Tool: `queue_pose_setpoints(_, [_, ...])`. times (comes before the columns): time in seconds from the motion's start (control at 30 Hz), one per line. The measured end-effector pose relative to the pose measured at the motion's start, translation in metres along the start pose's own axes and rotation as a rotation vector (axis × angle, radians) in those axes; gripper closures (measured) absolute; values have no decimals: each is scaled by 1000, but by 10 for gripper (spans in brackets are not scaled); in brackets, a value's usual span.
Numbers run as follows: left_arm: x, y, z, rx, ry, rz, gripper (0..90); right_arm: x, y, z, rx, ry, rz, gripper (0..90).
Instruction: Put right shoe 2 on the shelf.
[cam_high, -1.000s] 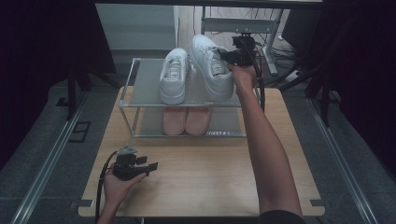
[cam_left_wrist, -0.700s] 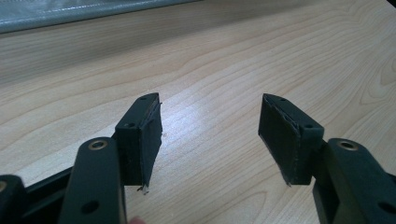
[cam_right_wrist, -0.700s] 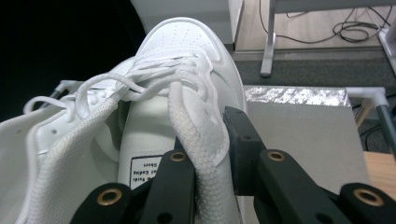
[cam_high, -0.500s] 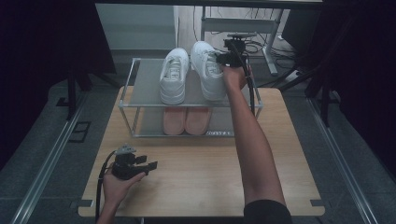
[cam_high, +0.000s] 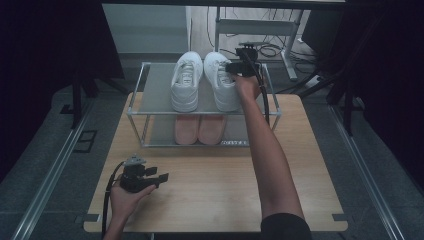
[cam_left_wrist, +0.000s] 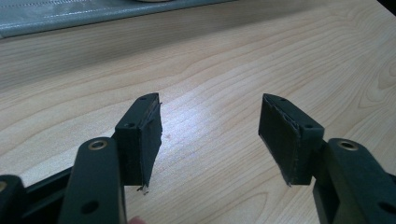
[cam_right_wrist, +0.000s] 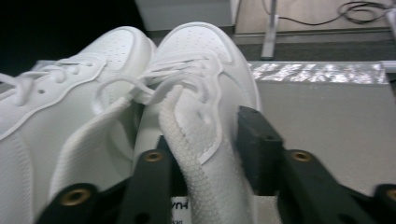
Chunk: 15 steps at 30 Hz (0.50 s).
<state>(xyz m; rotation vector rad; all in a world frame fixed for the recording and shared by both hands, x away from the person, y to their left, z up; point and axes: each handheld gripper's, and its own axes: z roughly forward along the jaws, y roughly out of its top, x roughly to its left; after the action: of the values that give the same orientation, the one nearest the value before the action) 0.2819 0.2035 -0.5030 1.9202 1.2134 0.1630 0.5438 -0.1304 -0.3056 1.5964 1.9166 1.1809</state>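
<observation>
On the top shelf of a metal-framed rack (cam_high: 150, 95), at about one o'clock from the middle of the counter (cam_high: 210, 185), a white sneaker (cam_high: 221, 82) is seen lying toe away from the person, with its white mate (cam_high: 186, 80) touching it on the nine o'clock side. The right gripper (cam_high: 231, 67) is brought in from the three o'clock side at the sneaker's collar; in the right gripper view the wall of the white sneaker (cam_right_wrist: 205, 116) is seen between the two jaws, one jaw inside the opening and the other outside, with a gap visible at the outer jaw. The jaws have just been opening, so the wall is straddled rather than pinched. On the lower shelf, directly beneath, a pink pair of shoes (cam_high: 200, 129) is set side by side. The right forearm (cam_high: 267, 150) is stretched across the counter from six o'clock to the rack. At about seven o'clock on the counter, well apart from the rack, the left gripper (cam_high: 161, 176) is held low in the left hand (cam_high: 129, 192), pointing toward three o'clock; in the left gripper view its jaws are spread wide over bare wood, with nothing between them.
</observation>
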Motion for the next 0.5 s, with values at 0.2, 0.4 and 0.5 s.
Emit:
queue_pose_setpoints(0.2, [-1, 0, 0, -1, 3, 2, 394, -4, 3, -22, -59, 66, -8, 557])
queue_pose_setpoints(0.4, [-4, 1, 1, 2, 2, 10, 394, -14, -2, -50, -84, 101, -57, 628])
queue_pose_setpoints(0.5, [-6, 1, 2, 5, 1, 13, 394, -22, -9, -62, -86, 117, -84, 673])
